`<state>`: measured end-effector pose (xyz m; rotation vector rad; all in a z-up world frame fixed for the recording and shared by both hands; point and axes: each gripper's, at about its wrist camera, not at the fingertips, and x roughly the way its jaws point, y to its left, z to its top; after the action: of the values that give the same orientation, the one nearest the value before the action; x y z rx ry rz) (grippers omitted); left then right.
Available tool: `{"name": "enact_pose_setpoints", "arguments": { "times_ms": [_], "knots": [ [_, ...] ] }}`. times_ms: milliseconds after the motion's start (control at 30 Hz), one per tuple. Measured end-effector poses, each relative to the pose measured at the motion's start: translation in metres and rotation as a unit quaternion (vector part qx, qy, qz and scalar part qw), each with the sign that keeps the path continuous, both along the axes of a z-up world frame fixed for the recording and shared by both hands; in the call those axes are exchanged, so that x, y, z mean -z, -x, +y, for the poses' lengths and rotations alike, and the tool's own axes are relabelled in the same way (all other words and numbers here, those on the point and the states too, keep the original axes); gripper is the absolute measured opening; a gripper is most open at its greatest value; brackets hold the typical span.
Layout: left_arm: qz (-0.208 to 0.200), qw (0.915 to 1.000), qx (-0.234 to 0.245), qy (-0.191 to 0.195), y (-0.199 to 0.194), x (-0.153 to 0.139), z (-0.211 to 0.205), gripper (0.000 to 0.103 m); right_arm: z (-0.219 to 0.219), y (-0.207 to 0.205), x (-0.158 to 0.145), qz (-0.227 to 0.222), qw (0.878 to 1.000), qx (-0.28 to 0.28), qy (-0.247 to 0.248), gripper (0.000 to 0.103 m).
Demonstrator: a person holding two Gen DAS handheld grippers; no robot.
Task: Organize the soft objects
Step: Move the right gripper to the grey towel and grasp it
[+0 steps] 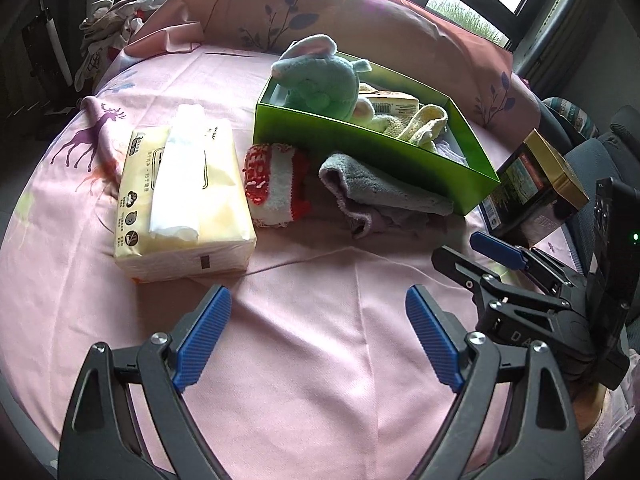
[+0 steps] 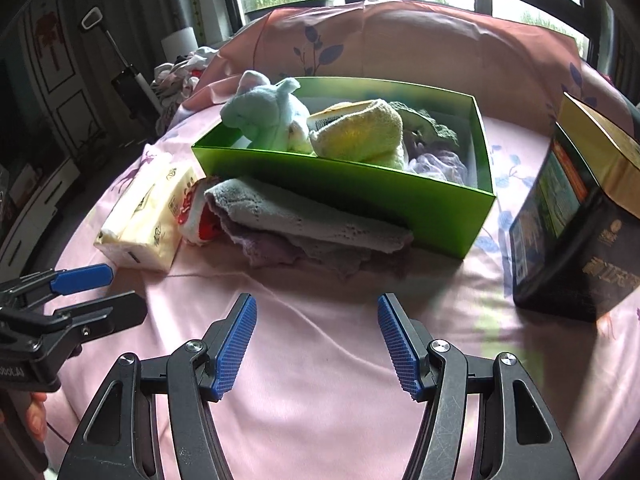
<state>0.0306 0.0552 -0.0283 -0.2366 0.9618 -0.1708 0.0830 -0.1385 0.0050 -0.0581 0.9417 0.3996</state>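
A green box [image 1: 360,148] [image 2: 340,188] stands on the pink bed sheet. In it are a blue-green plush toy [image 1: 320,76] [image 2: 264,114], a yellow cloth [image 1: 424,124] [image 2: 360,132] and a lilac cloth [image 2: 440,164]. In front of the box lie a folded grey towel [image 1: 372,184] [image 2: 304,216] and a red-and-white knitted piece [image 1: 276,184] [image 2: 196,216]. My left gripper [image 1: 318,296] [image 2: 124,288] hangs open over bare sheet, short of these. My right gripper [image 2: 317,302] [image 1: 460,248] is open and holds nothing, near the towel.
A yellow tissue pack [image 1: 180,200] [image 2: 148,220] lies left of the knitted piece. A dark carton with a gold top [image 1: 536,188] [image 2: 580,220] stands right of the green box. Pink pillows [image 1: 360,20] line the back, and a pile of clothes [image 1: 116,20] sits far left.
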Motion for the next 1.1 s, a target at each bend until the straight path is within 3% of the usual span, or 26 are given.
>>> {"name": "enact_pose_setpoints", "arguments": {
  "times_ms": [367, 433, 467, 500, 667, 800, 1100],
  "knots": [
    [0.001, 1.0, -0.004, 0.002, -0.008, 0.005, 0.013, 0.089, 0.025, -0.05, 0.022, 0.023, 0.999, -0.026, -0.004, 0.061],
    [0.002, 1.0, -0.004, 0.006, -0.009, 0.005, 0.013, 0.089, 0.026, -0.055, 0.028, 0.036, 0.999, -0.03, -0.002, 0.04],
    [0.003, 1.0, -0.004, 0.007, -0.009, 0.005, 0.013, 0.089, 0.026, -0.058, 0.032, 0.048, 0.998, -0.033, -0.003, 0.013],
    [0.004, 1.0, -0.004, 0.008, -0.009, 0.006, 0.013, 0.089, 0.026, -0.059, 0.035, 0.054, 0.998, -0.032, -0.003, 0.004],
    [0.011, 0.9998, -0.001, 0.017, -0.01, 0.007, 0.014, 0.089, 0.016, -0.049, 0.029, 0.059, 0.997, -0.032, -0.045, 0.001],
    [0.012, 0.9994, 0.008, 0.031, -0.01, 0.005, 0.01, 0.089, 0.003, -0.017, 0.012, 0.058, 0.994, -0.049, -0.081, 0.001],
    [0.032, 0.9972, 0.039, 0.056, -0.01, 0.004, -0.005, 0.089, -0.041, 0.043, -0.011, 0.087, 0.989, -0.07, -0.102, 0.001]
  ]
}}
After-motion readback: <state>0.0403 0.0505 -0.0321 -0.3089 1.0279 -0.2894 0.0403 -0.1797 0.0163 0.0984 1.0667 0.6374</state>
